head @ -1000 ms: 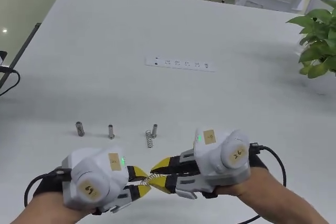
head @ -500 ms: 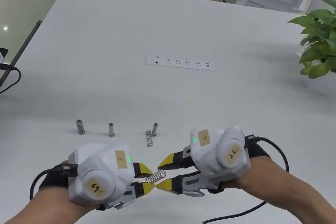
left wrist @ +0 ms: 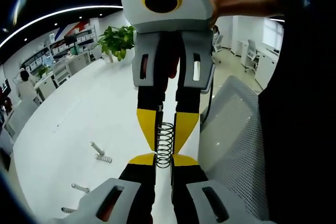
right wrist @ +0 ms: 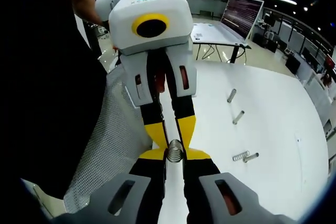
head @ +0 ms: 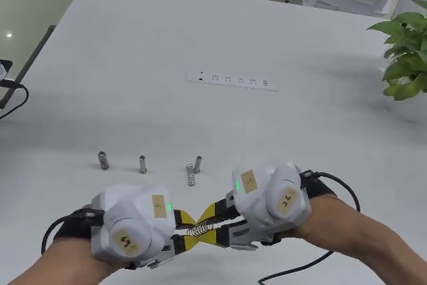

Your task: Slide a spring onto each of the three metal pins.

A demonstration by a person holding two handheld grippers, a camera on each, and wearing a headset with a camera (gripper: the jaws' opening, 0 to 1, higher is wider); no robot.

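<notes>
A small spring (head: 198,229) hangs above the white table's near edge, between the yellow tips of both grippers. My left gripper (head: 187,229) and right gripper (head: 209,222) meet tip to tip and both are shut on it. In the left gripper view the spring (left wrist: 164,137) runs along the right gripper's jaws, with its near end in my left gripper (left wrist: 164,160). In the right gripper view the spring (right wrist: 175,151) shows end-on in my right gripper (right wrist: 175,157). Farther off stand a pin wearing a spring (head: 103,160), a bare pin (head: 142,164), and a third pin (head: 197,164) with a loose spring (head: 191,175) beside it.
A white power strip (head: 232,81) lies mid-table beyond the pins. A green plant (head: 405,58) stands at the right edge. A black cable (head: 12,101) hangs off the left side, and the right gripper's cable (head: 313,263) trails near the front edge. Office chairs line the far end.
The two grippers have drawn closer together, the right one shifting left toward the left one. The spring stays between their tips. The pins and the loose spring have not moved.
</notes>
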